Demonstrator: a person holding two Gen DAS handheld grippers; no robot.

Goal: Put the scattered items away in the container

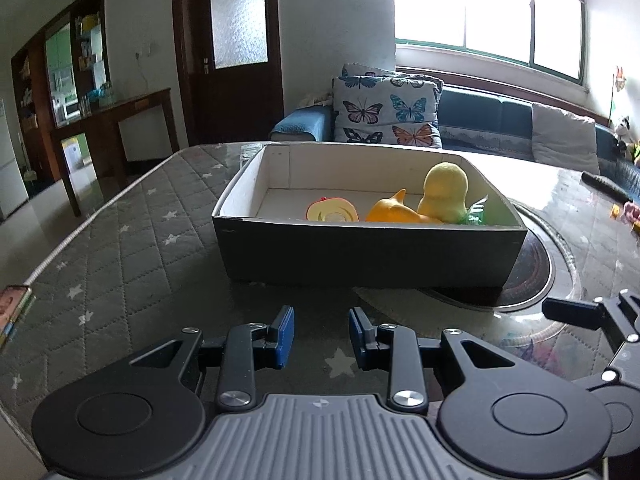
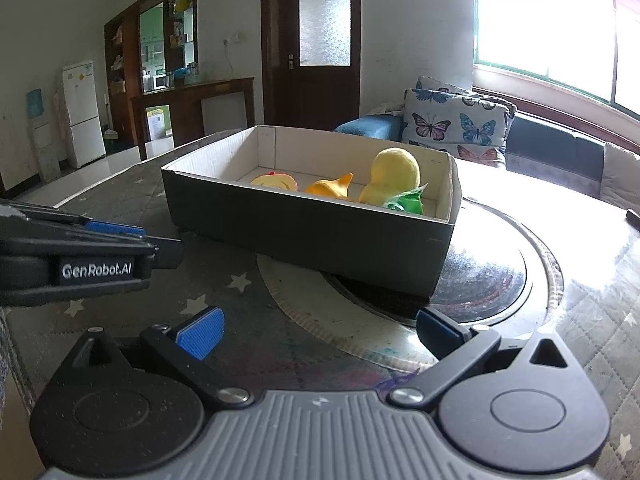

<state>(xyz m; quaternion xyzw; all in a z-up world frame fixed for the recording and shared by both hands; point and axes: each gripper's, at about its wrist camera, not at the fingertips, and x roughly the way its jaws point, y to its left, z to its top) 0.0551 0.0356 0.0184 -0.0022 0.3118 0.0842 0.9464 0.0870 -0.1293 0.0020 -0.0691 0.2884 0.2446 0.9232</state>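
Star-quilted table cover (image 1: 120, 240), dark box (image 1: 368, 252), butterfly cushion (image 1: 384, 114)

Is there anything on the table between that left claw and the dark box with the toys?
Nothing: in the left wrist view only bare star-patterned tablecloth lies between the left gripper and the box.

Lower halves of the yellow plush toy (image 1: 444, 192), orange toy (image 1: 394, 210) and red-rimmed round toy (image 1: 332, 211) hidden behind the near wall of the box (image 1: 368, 252). Green item (image 2: 406, 202) mostly tucked behind the plush, kind unclear. Underside of the box and part of the round dark plate (image 2: 492, 272) beneath it out of sight. Right tool (image 1: 592, 314) cut off at the frame's right edge. Small colourful objects (image 1: 628, 212) at the far desk edge cropped and too small to identify. Shelf contents (image 2: 176, 40) blurred beyond reading.
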